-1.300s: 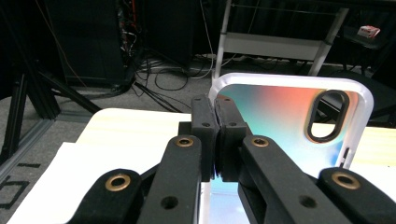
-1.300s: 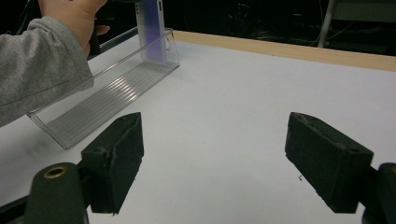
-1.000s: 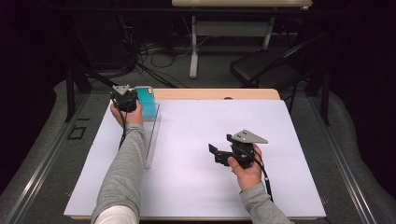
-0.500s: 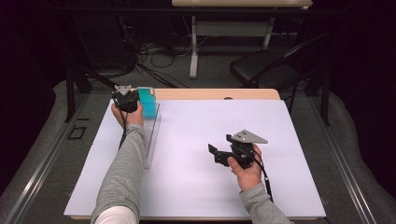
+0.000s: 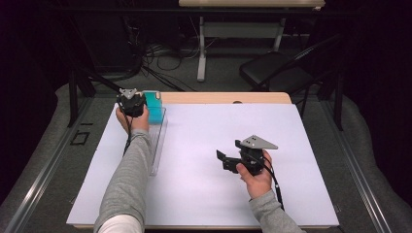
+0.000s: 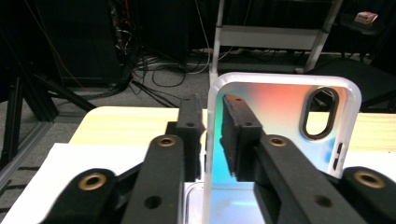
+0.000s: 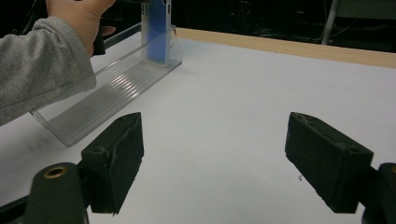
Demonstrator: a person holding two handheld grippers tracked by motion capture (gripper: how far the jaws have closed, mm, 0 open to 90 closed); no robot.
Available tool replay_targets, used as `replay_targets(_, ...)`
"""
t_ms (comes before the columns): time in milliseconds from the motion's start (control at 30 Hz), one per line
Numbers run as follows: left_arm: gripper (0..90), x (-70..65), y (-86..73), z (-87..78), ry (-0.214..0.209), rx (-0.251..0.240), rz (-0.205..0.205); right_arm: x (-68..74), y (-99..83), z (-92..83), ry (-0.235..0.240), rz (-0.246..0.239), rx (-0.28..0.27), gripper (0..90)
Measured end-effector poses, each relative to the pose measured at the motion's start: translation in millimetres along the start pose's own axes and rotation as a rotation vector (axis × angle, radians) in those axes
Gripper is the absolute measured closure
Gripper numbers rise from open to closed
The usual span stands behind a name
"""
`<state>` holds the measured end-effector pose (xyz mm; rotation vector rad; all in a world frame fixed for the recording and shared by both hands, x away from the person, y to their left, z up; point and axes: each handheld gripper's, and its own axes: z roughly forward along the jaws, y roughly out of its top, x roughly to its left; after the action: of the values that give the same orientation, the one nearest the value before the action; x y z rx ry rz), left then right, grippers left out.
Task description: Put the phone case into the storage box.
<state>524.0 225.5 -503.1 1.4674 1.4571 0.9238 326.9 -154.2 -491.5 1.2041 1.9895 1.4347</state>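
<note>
High view: worktop [image 5: 204,145], white matte sheet over wood, unchanged. Clear ribbed plastic tray [image 5: 158,145] along left side, unmoved. Left tongs [image 6: 212,135] clamped on glossy iridescent phone case [image 6: 280,126], upright at tray's far end; hardly shifted. Right tongs [image 7: 212,158] gape wide, stationary.

Bright white table [image 5: 204,145] (evenly lit), dark surroundings, soft near-lens blur

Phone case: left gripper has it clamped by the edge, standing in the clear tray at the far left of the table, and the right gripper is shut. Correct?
Not quite: the right gripper is open, as the right gripper view shows, its jaws wide apart over the bare table. The rest holds: the left gripper clamps the phone case by its edge, in the clear tray.
</note>
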Motion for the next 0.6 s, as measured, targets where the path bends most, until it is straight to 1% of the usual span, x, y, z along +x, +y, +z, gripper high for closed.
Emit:
replay_targets(133, 70.3, 0.6, 0.2, -0.4, 0.003, 0.000, -0.004, 0.0, 0.0, 0.2, 0.001, 0.002, 0.002, 19.5)
replay_targets(267, 63.0, 1.1, 0.6, -0.7, 0.002, 0.003, -0.004, 0.2, 0.2, 0.0, 0.002, 0.002, -0.001, 19.6)
replay_targets(433, 56.2, 2.2, 1.4, -1.9, 0.009, 0.003, -0.010, 0.3, 0.3, -0.1, 0.003, 0.001, -0.001, 19.5)
replay_targets(600, 50.9, 3.9, 2.0, -3.3, 0.014, 0.019, -0.018, 1.3, 0.1, 0.4, 0.006, 0.008, -0.001, 19.6)
